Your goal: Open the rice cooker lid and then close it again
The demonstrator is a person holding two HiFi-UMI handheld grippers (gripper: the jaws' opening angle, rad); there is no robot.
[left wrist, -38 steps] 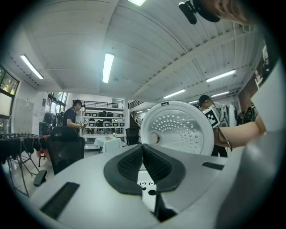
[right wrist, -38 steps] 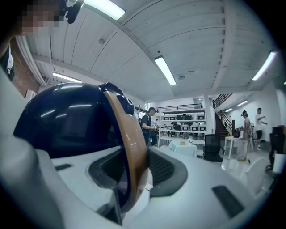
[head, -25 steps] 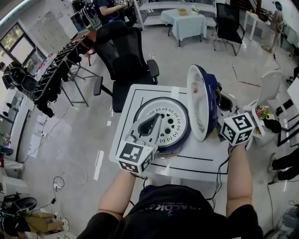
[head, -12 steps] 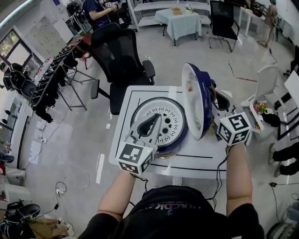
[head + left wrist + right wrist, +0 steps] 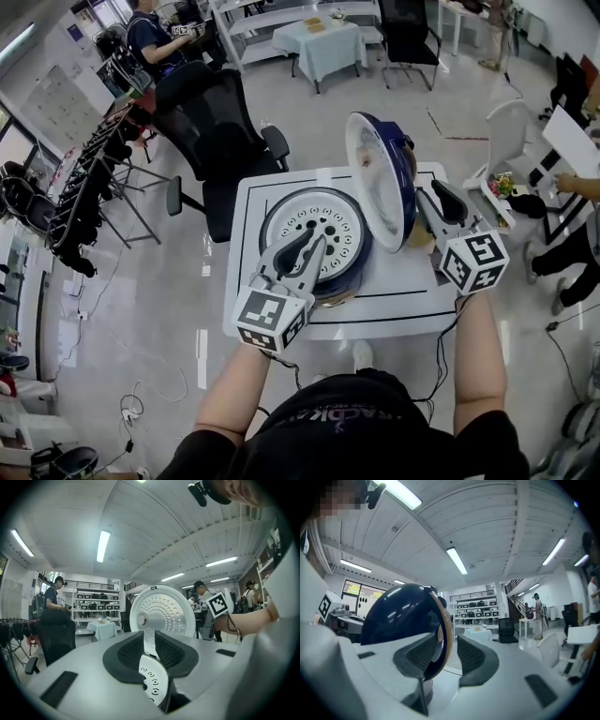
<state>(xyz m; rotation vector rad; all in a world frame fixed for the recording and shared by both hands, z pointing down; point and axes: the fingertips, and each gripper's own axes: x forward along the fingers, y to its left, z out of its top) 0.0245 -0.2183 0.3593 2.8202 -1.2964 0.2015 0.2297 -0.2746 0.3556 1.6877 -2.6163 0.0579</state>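
Note:
The rice cooker (image 5: 281,217) stands on a white table (image 5: 394,300) with its white perforated top plate bared. Its dark blue lid (image 5: 377,178) stands upright on the right, white inner side facing left. My left gripper (image 5: 307,246) hovers over the cooker's front. Its jaws have just been opening, and the left gripper (image 5: 150,644) shows a narrow gap with nothing between the pads. My right gripper (image 5: 433,199) is behind the lid. In the right gripper view, the lid's rim (image 5: 443,620) stands between the jaws of the right gripper (image 5: 450,656), clear of the right pad.
A black office chair (image 5: 211,127) stands just beyond the table. A cloth-covered table (image 5: 323,42) is further back, and a white chair (image 5: 511,131) and a person's hand (image 5: 574,183) are at the right. Racks of gear (image 5: 84,187) line the left.
The left gripper's fingers have parted slightly over the cooker. The right gripper has slid in along the lid's rim. The lid stays upright, and the head view has shifted.

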